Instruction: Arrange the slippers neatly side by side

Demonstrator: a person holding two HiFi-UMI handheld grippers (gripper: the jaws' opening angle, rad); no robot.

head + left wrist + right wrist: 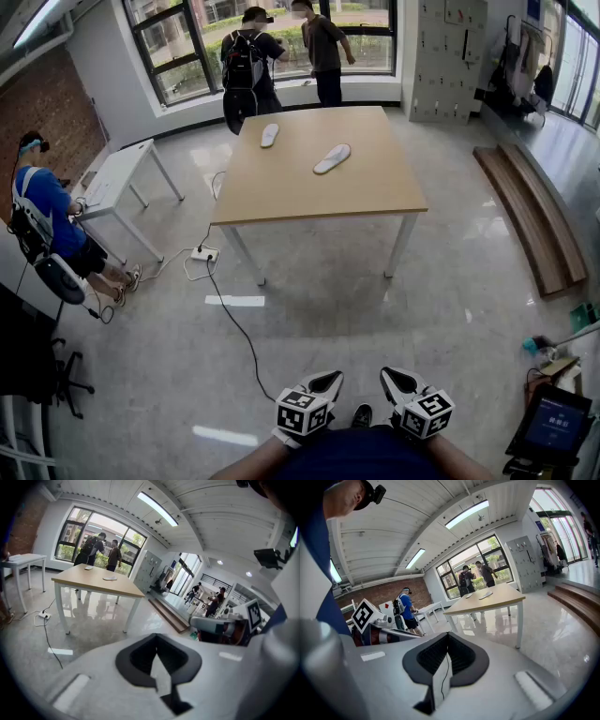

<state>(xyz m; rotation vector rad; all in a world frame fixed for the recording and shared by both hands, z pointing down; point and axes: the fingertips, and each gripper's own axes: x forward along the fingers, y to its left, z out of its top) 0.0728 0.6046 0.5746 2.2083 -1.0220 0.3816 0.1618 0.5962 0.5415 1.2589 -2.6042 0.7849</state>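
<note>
Black ribbed pads are seen pressed together in both gripper views. The left tongs [325, 382] and the right tongs [397, 380] are closed with nothing between them. Both are held low, close to the person's body, above the pale polished floor [328, 319].

Far ahead, well apart from the tongs, a wooden counter [375, 192] is seen, with two white slippers lying on its far half. The left slipper [270, 135] is placed nearer the far edge. The right slipper [332, 158] is set nearer and angled differently, with a clear gap between the two, so the pair is not yet side by side.

The step in hand is judged to be the approach, and no arranging has been started. For the next move the counter has to be reached, and the white power strip [203, 253] and its cable on the floor by the near left leg have to be avoided. The tongs would then be spread, one slipper gripped at its edge, and that slipper brought parallel beside the other.
</note>
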